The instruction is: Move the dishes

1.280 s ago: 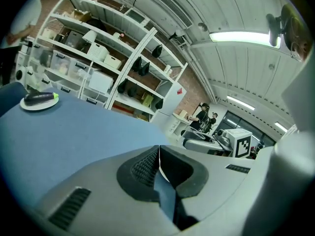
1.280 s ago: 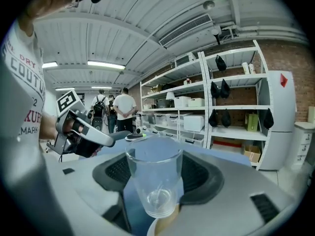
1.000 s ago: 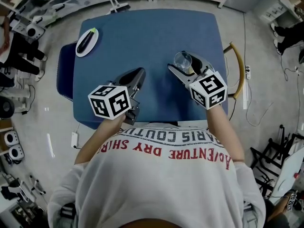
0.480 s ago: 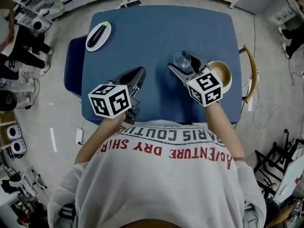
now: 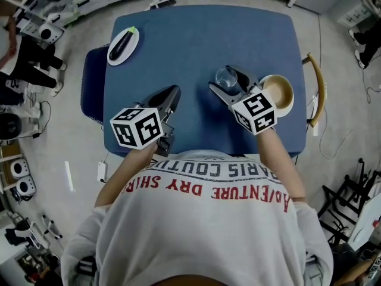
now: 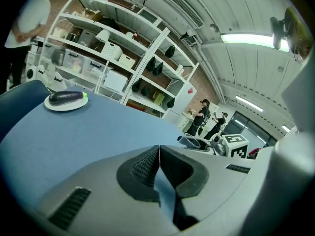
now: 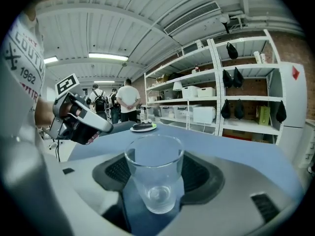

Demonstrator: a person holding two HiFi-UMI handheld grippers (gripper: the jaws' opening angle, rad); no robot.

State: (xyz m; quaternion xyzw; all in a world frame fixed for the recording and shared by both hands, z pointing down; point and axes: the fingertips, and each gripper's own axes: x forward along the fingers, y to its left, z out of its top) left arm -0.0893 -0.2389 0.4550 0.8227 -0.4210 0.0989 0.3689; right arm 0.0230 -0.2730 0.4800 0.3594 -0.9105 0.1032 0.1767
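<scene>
A clear empty glass (image 5: 227,77) stands upright between the jaws of my right gripper (image 5: 230,82), which is shut on it over the blue table (image 5: 190,34). In the right gripper view the glass (image 7: 154,173) fills the gap between both pads. A tan bowl (image 5: 278,93) sits just right of that gripper, near the table's right edge. A white plate with a dark eggplant (image 5: 122,43) lies at the far left corner, also seen as the plate (image 6: 66,100). My left gripper (image 5: 172,94) is shut and holds nothing, hovering at the near left.
A dark blue chair (image 5: 93,91) stands against the table's left side, a wooden chair (image 5: 317,91) against the right. Shelving (image 6: 113,58) lines the far wall, and people (image 7: 129,100) stand in the background. Equipment clutters the floor at left.
My right gripper has carried the glass leftward, away from the tan bowl, which now shows in full. The left gripper has stayed in place. The head view has shifted.
</scene>
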